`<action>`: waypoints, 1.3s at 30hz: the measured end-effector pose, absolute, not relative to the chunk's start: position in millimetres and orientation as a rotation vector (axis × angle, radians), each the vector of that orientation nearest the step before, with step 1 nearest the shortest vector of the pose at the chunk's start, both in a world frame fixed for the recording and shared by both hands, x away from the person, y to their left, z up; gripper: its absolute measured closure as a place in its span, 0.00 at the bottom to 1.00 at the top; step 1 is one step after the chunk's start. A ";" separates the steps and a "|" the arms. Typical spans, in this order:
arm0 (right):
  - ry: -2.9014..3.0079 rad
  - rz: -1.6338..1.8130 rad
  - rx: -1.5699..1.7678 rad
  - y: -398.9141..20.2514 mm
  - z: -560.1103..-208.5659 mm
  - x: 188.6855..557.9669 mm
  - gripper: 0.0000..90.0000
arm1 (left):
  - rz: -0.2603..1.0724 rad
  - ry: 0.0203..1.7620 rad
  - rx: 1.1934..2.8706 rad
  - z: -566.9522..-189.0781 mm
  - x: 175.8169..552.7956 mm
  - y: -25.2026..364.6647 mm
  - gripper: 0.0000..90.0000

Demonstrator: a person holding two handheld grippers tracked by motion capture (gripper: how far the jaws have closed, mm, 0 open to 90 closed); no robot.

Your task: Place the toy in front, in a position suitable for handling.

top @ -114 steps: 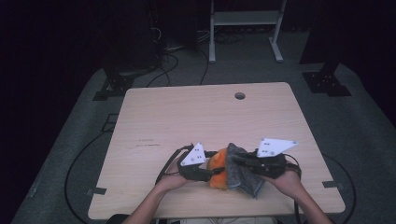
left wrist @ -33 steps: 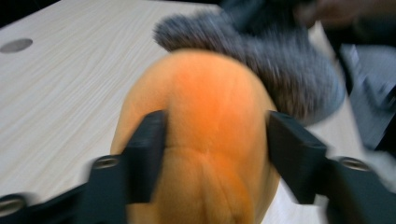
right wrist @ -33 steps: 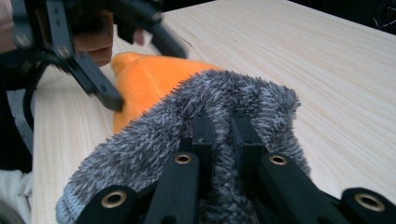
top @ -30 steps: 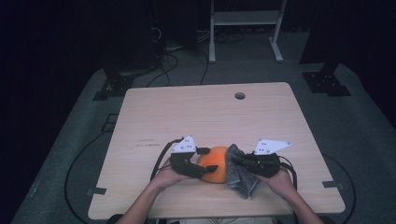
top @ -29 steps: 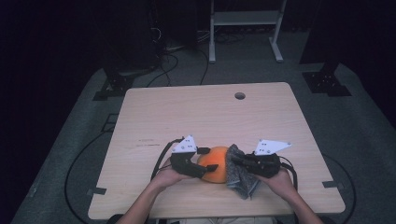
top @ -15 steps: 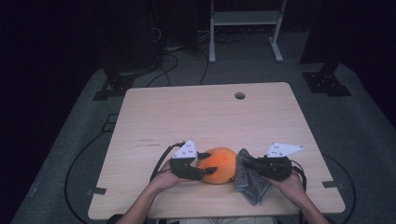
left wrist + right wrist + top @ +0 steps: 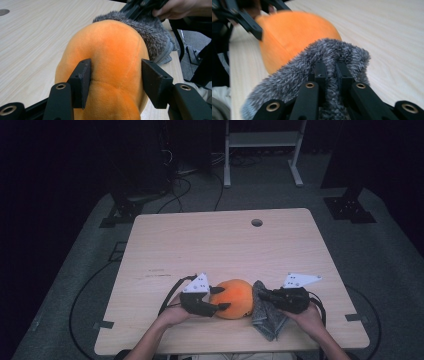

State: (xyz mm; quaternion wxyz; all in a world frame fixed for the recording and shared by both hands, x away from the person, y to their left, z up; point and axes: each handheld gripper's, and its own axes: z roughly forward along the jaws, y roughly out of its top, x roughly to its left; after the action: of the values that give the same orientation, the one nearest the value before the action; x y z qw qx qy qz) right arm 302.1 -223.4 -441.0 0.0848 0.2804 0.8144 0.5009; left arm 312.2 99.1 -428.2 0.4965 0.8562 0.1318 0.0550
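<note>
My left gripper (image 7: 115, 82) straddles the orange plush (image 7: 110, 57), seemingly squeezing; my right gripper (image 7: 331, 72) pinches the grey fleece (image 7: 324, 57), so I pull gently sideways.

A round orange plush toy (image 7: 235, 297) sits near the front edge of the wooden table (image 7: 225, 245), its soft surface creased by a seam and pinched in at both sides where black jaws press it. A grey fuzzy cloth (image 7: 265, 312) lies bunched against its right side, touching it, one fold lifted and squeezed, the rest draped on the tabletop.
</note>
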 end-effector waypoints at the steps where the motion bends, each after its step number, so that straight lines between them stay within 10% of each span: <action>1: 2.420 1.509 0.815 -222.2 -437.4 300.2 0.91 | 0.133 0.318 2.075 -428.2 312.0 98.6 0.48; 10: 2.415 1.569 0.736 -205.7 -427.9 299.0 0.91 | 0.083 0.316 2.068 -423.1 310.2 101.8 0.46; 17: 2.437 1.542 0.719 -209.1 -433.4 288.5 0.90 | 0.047 0.442 2.136 -422.7 319.1 89.2 0.12; 24: 2.401 1.525 0.695 -216.7 -420.8 286.9 0.91 | 0.329 0.296 2.094 -412.6 307.4 85.6 0.50; 29: 2.342 1.592 0.622 -202.4 -399.5 295.0 0.91 | 0.423 0.201 2.135 -413.8 313.5 73.1 0.49; 35: 2.407 1.539 0.611 -177.4 -412.5 307.6 0.91 | 0.161 0.386 2.065 -422.8 327.7 90.7 0.24; 39: 2.407 1.527 0.591 -171.1 -413.8 304.3 0.91 | 0.122 0.428 2.068 -428.5 329.9 93.8 0.31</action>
State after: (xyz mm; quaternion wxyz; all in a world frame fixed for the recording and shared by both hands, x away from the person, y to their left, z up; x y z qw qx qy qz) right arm 304.3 -171.1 -413.8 0.1150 0.2018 0.8213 0.5211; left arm 329.9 93.8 -428.5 0.4907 0.8518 0.1762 0.0503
